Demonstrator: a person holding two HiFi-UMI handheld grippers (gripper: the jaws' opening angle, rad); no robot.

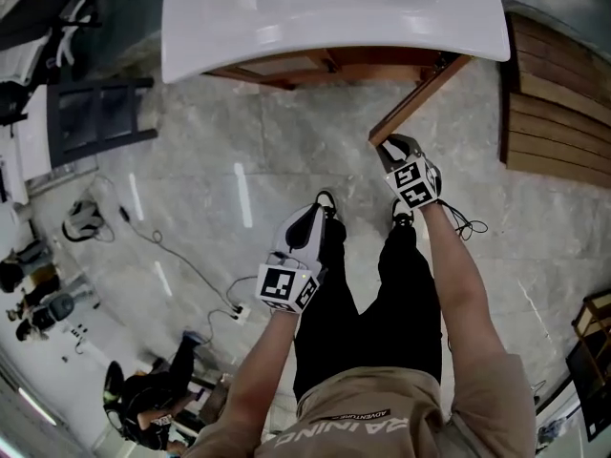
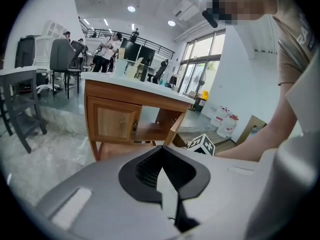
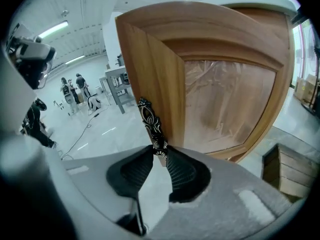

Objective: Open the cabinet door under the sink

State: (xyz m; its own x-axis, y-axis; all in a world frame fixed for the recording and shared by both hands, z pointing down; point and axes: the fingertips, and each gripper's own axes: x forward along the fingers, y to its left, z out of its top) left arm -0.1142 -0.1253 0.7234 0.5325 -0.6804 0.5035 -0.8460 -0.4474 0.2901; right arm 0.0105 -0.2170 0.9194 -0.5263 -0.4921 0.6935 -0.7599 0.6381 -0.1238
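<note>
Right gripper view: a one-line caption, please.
The right gripper clamps its jaws on the ornate handle of the wooden cabinet door, standing open.

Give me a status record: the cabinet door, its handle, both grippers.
cabinet door: swung well open, standing out from under the sink
door handle: ornate dark metal, on the door's free edge
right gripper: jaws closed on the handle's lower end
left gripper: jaws together, empty, held back from the cabinet
second door: closed, untouched
</note>
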